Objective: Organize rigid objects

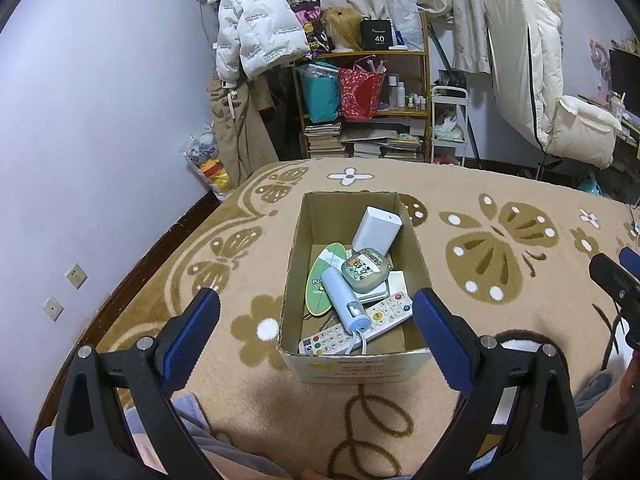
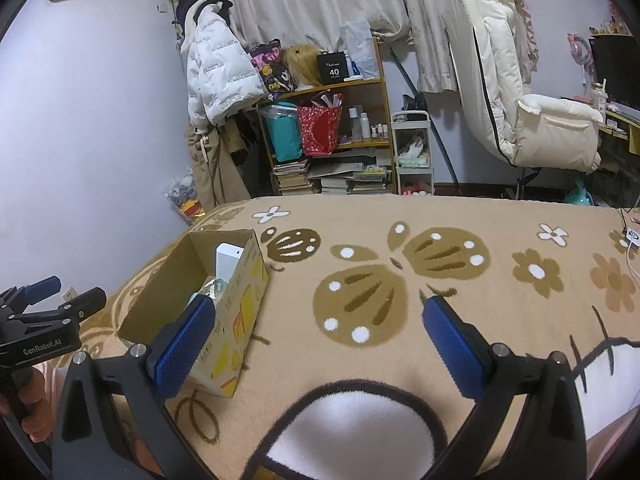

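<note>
While my left gripper (image 1: 316,312) hangs over the bed with its jaws spread wide and empty, the open brown cardboard box (image 1: 294,236) sits straight ahead between its blue pads, resting on the tan butterfly-patterned blanket (image 1: 500,320). Its long axis runs away from me, in line with the jaws. Inside lie a green oval card (image 1: 320,276), a pale blue cylinder with a cord (image 1: 346,300), a white remote control with coloured buttons (image 1: 372,322), a small grey-green cartoon case (image 1: 366,270) and a white rounded box (image 1: 376,226) leaning on the far wall. What lies beneath the heap I cannot make out. Further right, my right gripper (image 2: 316,344) also has its jaws wide with nothing between them; the box lies to its left, touching or just behind the left pad. No loose item shows on the blanket, so I judge the sorting nearly done, the left gripper being nearer.
</note>
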Tool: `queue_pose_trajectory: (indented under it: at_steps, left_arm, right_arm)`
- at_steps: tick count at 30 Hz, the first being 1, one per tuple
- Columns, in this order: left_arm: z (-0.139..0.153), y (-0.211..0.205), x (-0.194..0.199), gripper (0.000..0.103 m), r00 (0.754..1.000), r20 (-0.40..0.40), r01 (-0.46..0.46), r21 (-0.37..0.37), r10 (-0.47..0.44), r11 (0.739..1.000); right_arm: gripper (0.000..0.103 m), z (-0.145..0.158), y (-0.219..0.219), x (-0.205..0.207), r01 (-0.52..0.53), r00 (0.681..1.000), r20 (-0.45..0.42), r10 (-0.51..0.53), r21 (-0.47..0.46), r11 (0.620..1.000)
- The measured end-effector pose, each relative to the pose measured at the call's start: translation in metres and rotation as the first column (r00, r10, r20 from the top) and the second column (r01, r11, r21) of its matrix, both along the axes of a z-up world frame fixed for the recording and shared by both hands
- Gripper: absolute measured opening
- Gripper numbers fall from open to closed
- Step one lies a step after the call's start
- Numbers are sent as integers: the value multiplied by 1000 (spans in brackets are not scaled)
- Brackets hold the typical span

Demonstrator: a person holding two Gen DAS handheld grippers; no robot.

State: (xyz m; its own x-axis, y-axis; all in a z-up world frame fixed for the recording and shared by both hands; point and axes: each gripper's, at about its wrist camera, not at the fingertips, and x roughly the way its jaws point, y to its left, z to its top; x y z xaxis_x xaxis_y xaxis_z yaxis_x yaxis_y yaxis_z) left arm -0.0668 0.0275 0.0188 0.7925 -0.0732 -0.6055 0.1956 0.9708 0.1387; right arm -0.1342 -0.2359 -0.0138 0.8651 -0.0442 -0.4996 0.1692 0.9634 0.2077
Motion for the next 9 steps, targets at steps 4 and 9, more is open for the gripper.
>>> queue_pose_trajectory:
  at_steps: [4, 9]
  left_arm:
    - [1, 1, -1, 96, 1000, 5, 5, -2, -5, 1000]
    - [2, 1, -2, 96, 1000, 8, 10, -5, -10, 1000]
  right_arm:
    - [103, -2, 0, 0, 2, 1000, -1, -2, -2, 1000]
    - [103, -2, 0, 0, 1, 1000, -2, -1, 2, 1000]
